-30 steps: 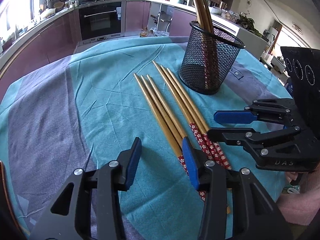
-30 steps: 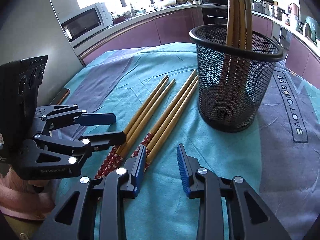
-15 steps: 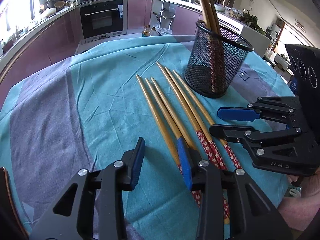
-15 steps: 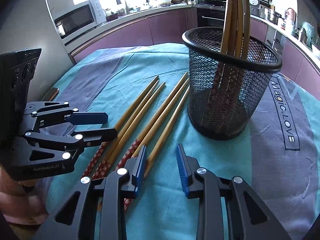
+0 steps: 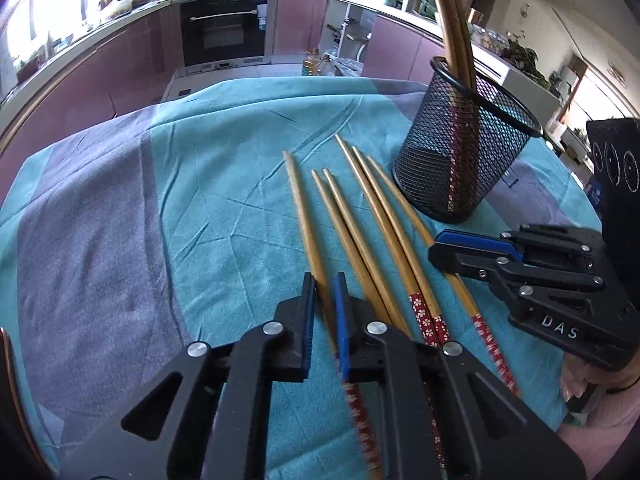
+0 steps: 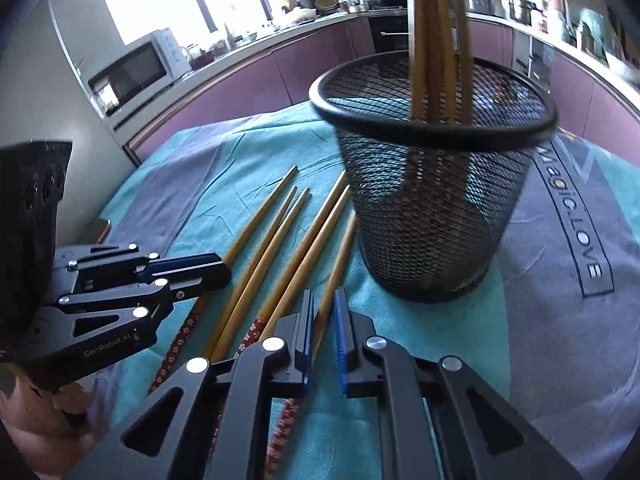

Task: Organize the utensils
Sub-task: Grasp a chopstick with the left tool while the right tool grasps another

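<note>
Several wooden chopsticks (image 5: 360, 216) with red flowered ends lie side by side on the teal cloth, also in the right wrist view (image 6: 280, 240). A black mesh holder (image 5: 460, 168) stands upright to their right with several chopsticks in it; it shows large in the right wrist view (image 6: 432, 200). My left gripper (image 5: 323, 304) is shut on the leftmost chopstick (image 5: 300, 208). My right gripper (image 6: 322, 320) is shut on the rightmost chopstick (image 6: 340, 256), beside the holder's base. Each gripper shows in the other's view, the right (image 5: 444, 250) and the left (image 6: 218, 274).
A teal and grey cloth (image 5: 120, 220) covers the round table; its printed band (image 6: 576, 216) lies right of the holder. Kitchen counters, an oven (image 5: 224, 28) and a microwave (image 6: 132, 72) stand beyond the table edge.
Both grippers moved forward and closed: the left shut on the leftmost chopstick, the right on the rightmost one. The leftmost chopstick now lies slightly apart from the others.
</note>
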Demonstrator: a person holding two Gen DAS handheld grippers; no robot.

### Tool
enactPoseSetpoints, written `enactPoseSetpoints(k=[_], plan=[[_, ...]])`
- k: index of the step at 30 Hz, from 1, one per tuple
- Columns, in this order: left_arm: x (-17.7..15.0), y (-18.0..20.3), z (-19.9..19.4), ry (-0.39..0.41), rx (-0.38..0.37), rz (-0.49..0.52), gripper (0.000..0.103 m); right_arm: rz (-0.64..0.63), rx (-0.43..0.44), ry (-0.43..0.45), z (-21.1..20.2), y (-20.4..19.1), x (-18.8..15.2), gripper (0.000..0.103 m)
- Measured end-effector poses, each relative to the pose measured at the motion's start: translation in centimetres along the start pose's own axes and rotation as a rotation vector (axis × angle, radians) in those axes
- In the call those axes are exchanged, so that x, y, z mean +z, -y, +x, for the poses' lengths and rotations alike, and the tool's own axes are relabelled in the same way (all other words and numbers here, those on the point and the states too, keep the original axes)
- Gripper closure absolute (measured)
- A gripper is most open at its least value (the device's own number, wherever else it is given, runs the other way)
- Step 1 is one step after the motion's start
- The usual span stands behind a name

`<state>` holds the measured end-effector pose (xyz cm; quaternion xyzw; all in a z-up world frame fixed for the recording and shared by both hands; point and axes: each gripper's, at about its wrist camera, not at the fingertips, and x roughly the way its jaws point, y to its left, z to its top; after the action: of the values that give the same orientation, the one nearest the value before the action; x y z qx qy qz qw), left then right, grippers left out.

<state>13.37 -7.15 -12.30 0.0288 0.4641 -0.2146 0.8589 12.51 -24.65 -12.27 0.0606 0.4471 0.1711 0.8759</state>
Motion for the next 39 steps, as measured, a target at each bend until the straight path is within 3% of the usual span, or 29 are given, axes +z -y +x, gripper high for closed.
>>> enactPoseSetpoints(k=[10,19,31,39], plan=[[-1.2,-0.4,-2.4,0.042,-0.044,-0.016,0.096,-0.023,0.059,0.026,-2.4,0.0,-0.5,0.098],[-2.5,1.1,-1.5,-0.019,-0.08,0.063,0.095,-0.07,0.05,-0.034,-1.5,-0.7,-0.8,0.097],[-0.2,0.2,0.2,-0.056,-0.136,0.068,0.088,-0.086,0.035,-0.054,0.6,-1.2,0.3,0.095],[0.7,0.7,0.9,-0.054,-0.087,0.064,0.094,-0.073,0.047,-0.037,0.4,-1.1,0.5,0.097]])
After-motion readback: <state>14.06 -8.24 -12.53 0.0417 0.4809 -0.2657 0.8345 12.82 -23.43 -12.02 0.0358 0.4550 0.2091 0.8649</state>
